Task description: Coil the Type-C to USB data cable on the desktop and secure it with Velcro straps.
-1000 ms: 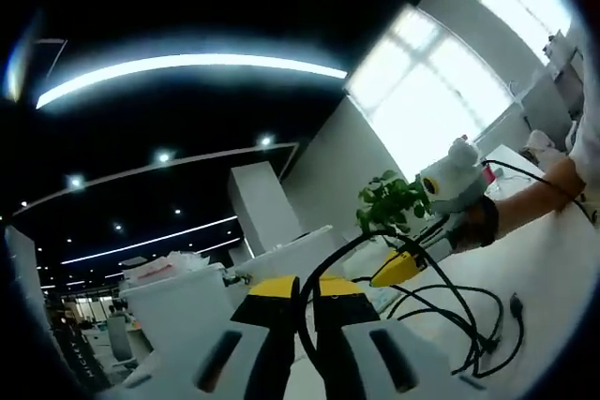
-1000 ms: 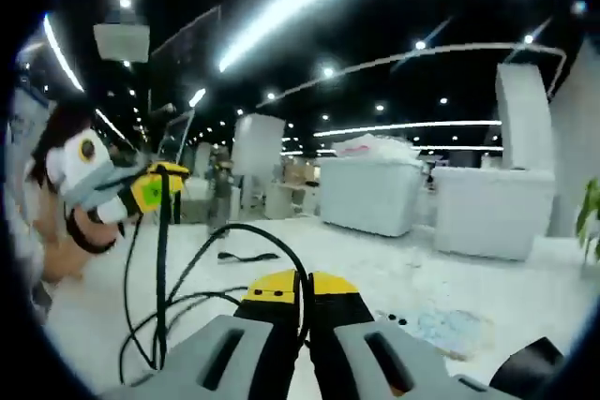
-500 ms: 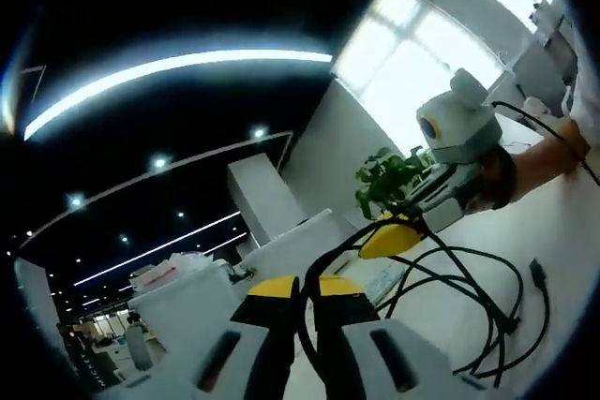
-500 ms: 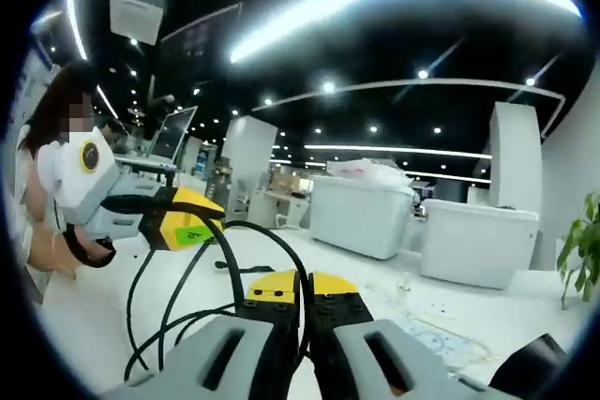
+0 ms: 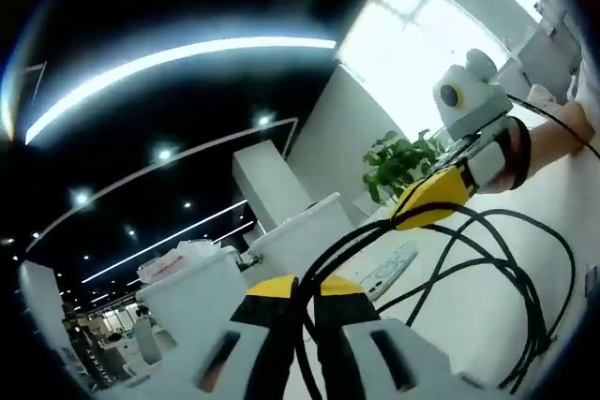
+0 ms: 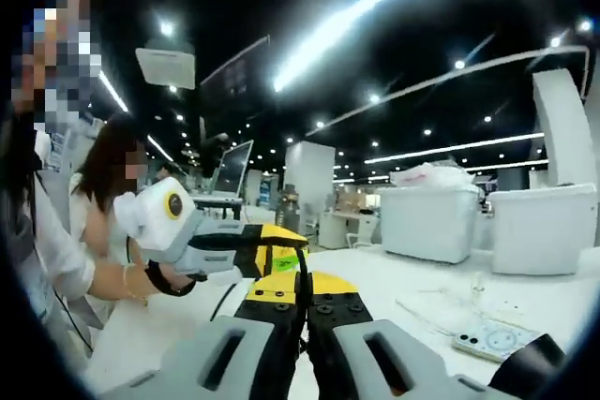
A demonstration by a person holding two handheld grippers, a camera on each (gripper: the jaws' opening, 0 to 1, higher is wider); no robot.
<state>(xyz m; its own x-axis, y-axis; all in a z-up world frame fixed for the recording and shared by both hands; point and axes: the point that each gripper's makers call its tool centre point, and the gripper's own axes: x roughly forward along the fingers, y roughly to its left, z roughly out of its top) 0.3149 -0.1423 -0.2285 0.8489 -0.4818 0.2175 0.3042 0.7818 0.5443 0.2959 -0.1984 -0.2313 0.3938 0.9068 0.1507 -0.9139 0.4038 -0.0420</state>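
Note:
The black data cable [image 5: 511,274] hangs in several loops over the white desktop [image 5: 469,311] at the right of the left gripper view. My left gripper [image 5: 300,286] is shut on a strand of it that rises between the yellow tips. That strand arcs up to my right gripper [image 5: 429,205], whose yellow jaws also pinch it, held by a hand. In the right gripper view my right gripper [image 6: 301,283] is shut on the cable [image 6: 302,269]. My left gripper [image 6: 277,239] sits just behind its tips, nearly touching them.
A flat white device with buttons [image 6: 483,339] lies on the desktop [image 6: 375,269]. White bins [image 6: 427,222] stand at the far edge, and a potted plant [image 5: 403,161] by the window. A person's hand [image 6: 141,280] holds the left gripper, and another person [image 6: 108,175] sits behind.
The two grippers have come close together, so the left one now sits right at the right gripper's tips. The cable loops have drawn up higher and tighter.

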